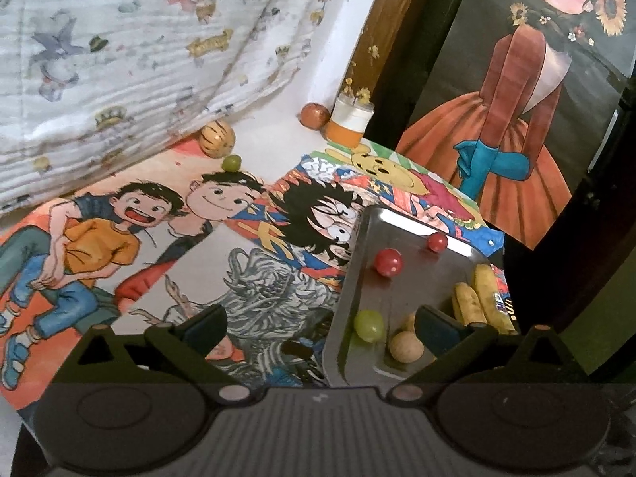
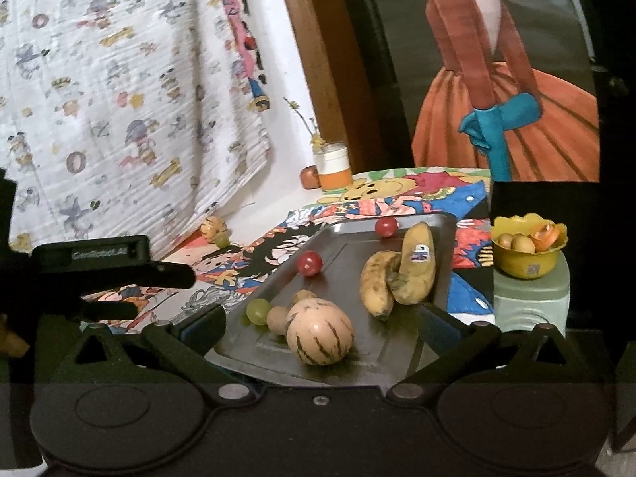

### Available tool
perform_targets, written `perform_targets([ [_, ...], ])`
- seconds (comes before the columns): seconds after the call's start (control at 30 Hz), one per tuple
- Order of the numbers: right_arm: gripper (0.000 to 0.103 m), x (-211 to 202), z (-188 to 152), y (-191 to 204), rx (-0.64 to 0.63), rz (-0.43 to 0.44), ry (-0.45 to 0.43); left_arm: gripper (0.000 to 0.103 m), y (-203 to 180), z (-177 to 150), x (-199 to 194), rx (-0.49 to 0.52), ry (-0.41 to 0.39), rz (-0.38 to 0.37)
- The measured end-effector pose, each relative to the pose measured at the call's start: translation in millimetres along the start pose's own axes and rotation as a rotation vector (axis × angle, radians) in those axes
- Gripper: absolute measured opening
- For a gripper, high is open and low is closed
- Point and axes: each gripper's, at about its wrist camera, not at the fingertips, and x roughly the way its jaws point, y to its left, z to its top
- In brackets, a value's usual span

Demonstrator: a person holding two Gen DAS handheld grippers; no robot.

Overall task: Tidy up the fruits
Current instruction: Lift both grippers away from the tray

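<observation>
This looks like a home, perhaps a child's room: a cartoon-printed cloth (image 1: 131, 59) hangs at the back, colored drawings (image 1: 167, 238) cover the table, and a painting of a girl (image 2: 508, 91) leans at its far edge.

two bananas (image 2: 397, 274), two red tomatoes (image 2: 309, 263)

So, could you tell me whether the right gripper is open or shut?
Open. In the right wrist view its fingers stand wide apart over the tray, holding nothing.
</observation>
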Motion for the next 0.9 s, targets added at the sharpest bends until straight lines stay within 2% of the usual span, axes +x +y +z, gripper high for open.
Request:
perform_targets([
  [0.53,0.102,-14.8,-14.8,21.1,0.020,-0.001,0.106,0.103,12.5,-22.3,-29.8,0.132,-0.099,0.042],
  [0.9,0.102,-9.5,-20.0,29.6,0.020,-0.102,0.269,0.103,31.2,-39.6,-42.1,0.180,-0.093,0.055],
])
